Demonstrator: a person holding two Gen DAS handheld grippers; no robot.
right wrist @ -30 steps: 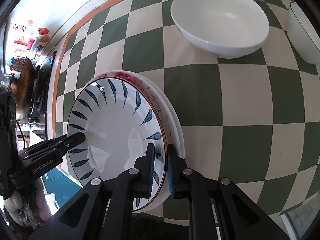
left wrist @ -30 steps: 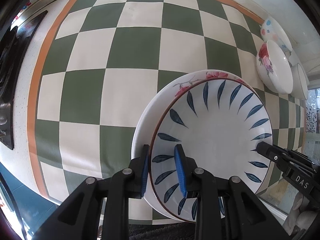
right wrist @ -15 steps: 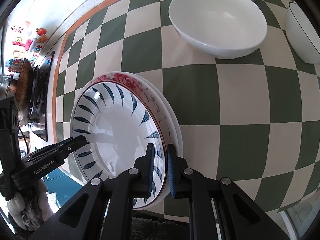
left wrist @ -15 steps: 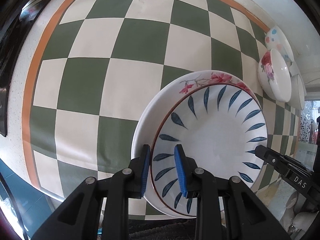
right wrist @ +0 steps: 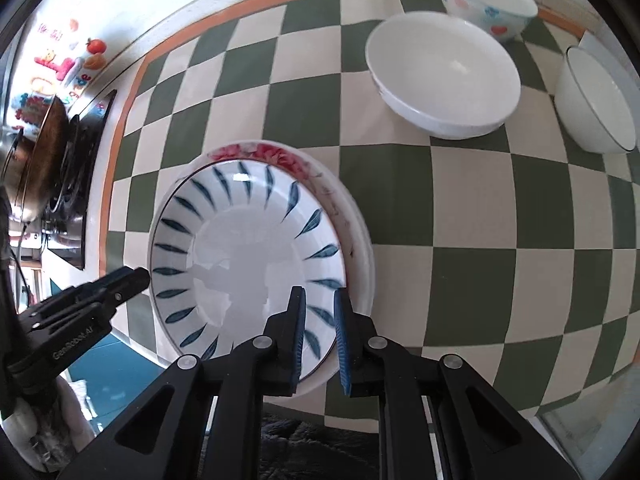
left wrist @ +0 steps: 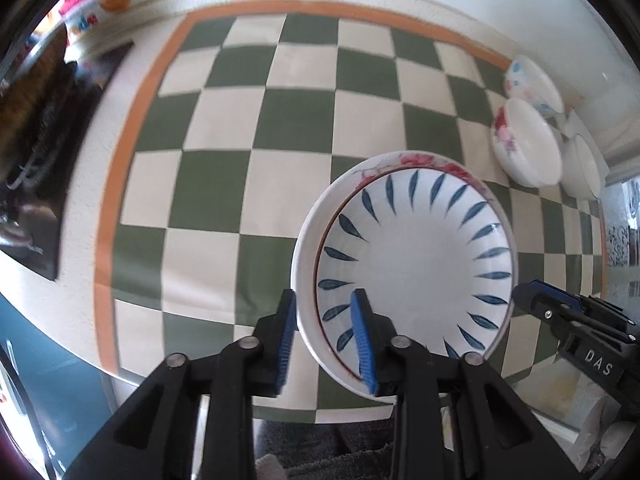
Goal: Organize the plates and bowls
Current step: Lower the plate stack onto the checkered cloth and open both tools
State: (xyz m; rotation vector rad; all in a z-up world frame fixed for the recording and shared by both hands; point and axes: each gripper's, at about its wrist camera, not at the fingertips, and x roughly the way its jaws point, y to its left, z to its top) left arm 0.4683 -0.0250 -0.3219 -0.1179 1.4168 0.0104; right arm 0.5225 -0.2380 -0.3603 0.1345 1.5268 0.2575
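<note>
Green-and-cream checks covered the tablecloth, edged by an orange border, with a pale wall behind it. Over its near edge the left gripper pinched the rim of a stack of two plates, one blue pad outside the rim and the other inside, over the leaf pattern. The right gripper clamped the opposite side of the same stack, its jaws drawn closer together across the rims.

The blue-leaf plate sat nested on top of the floral plate, whose red flowers peeked out along the far rim. In the right wrist view the blue-leaf plate covered most of the floral plate and the stack overhung the near edge of the cloth; whether it touched the table could not be told.

Farther out, at the cloth's far right, three bowls stood close together. A white bowl with red flowers on its outer wall sat nearest the stack, a spotted bowl lay behind it beside the orange border, and a dark-rimmed bowl stood off to the right. On the opposite side, past the cloth, a stove held a dark pan, and colourful magnets showed above it.
</note>
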